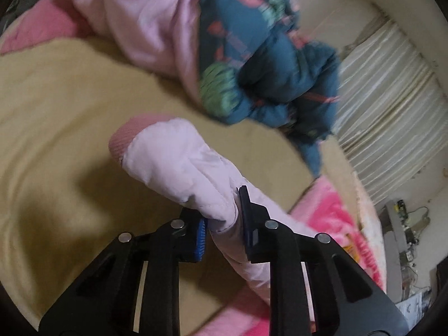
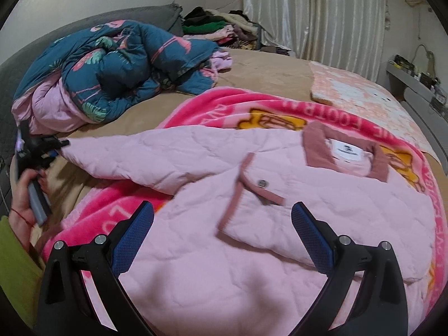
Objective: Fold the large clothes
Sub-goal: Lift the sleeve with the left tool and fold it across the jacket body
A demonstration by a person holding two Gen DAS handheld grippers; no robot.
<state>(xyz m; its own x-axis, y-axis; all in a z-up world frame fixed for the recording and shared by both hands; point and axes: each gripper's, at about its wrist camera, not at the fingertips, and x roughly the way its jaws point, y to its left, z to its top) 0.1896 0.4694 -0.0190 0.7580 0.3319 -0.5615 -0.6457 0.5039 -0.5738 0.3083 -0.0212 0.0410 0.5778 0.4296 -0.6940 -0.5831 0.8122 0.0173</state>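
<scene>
A pale pink quilted jacket (image 2: 280, 196) with darker pink collar and trim lies spread on a bright pink blanket (image 2: 224, 106) on the bed. My left gripper (image 1: 222, 224) is shut on the jacket's sleeve (image 1: 179, 162) near its ribbed cuff and holds it above the tan sheet. In the right wrist view the left gripper (image 2: 47, 145) shows at the far left, holding the stretched sleeve end. My right gripper (image 2: 222, 224) is open and empty, hovering over the jacket's front below the chest pocket.
A bunched teal flamingo-print quilt (image 2: 112, 70) with pink lining sits at the head of the bed. A pile of folded clothes (image 2: 221, 25) lies behind it. White curtains (image 2: 308, 14) and a grey shelf (image 2: 414, 84) stand to the right.
</scene>
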